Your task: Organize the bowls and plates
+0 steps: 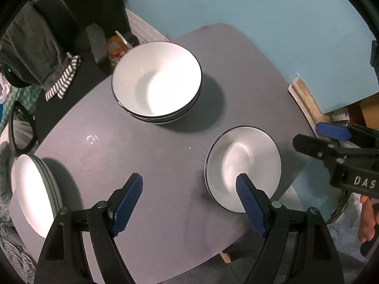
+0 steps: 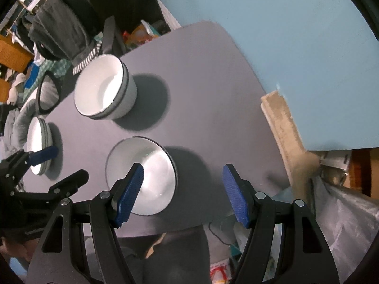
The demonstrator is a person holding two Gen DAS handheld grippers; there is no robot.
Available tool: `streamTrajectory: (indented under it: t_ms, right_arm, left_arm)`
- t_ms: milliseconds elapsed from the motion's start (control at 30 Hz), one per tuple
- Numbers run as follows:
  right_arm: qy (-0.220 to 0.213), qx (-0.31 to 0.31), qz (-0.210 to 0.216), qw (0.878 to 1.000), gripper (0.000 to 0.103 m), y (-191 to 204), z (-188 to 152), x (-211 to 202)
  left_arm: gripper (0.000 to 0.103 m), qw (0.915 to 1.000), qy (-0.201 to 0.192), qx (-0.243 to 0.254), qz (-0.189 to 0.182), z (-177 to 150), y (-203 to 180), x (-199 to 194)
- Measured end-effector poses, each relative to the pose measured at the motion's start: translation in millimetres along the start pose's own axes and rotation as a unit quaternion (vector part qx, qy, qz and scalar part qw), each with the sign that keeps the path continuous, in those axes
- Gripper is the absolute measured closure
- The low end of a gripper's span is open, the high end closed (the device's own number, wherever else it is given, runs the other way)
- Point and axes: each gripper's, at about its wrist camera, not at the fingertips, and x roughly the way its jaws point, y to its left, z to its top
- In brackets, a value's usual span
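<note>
A stack of white bowls with dark rims (image 1: 156, 80) (image 2: 104, 87) stands at the far side of the grey table (image 1: 142, 142). A stack of white plates (image 1: 35, 194) (image 2: 39, 144) sits at the table's left edge. One white deep plate (image 1: 244, 161) (image 2: 146, 165) lies near the right front. My left gripper (image 1: 189, 201) (image 2: 68, 163) hangs open above the table, its right finger over that plate's near rim. My right gripper (image 2: 183, 189) (image 1: 306, 133) is open too, its left finger over the plate and its right finger over bare tabletop. Neither holds anything.
A dark chair draped with grey clothing (image 1: 40, 47) stands behind the table's left corner. A blue wall (image 1: 260, 11) lies beyond. Cardboard and plastic bags (image 2: 331, 201) crowd the floor to the right. A person's hand (image 1: 367, 222) shows at the right edge.
</note>
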Motion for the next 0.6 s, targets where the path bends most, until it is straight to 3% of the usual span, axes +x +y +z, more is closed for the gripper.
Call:
streamTrajectory:
  t_ms: [600]
  right_arm:
    - [0.031, -0.028, 0.008, 0.999, 0.035, -4, -5, 50]
  left_arm:
    - [0.021, 0.9993, 0.034, 0.006, 0.012, -3, -12, 53]
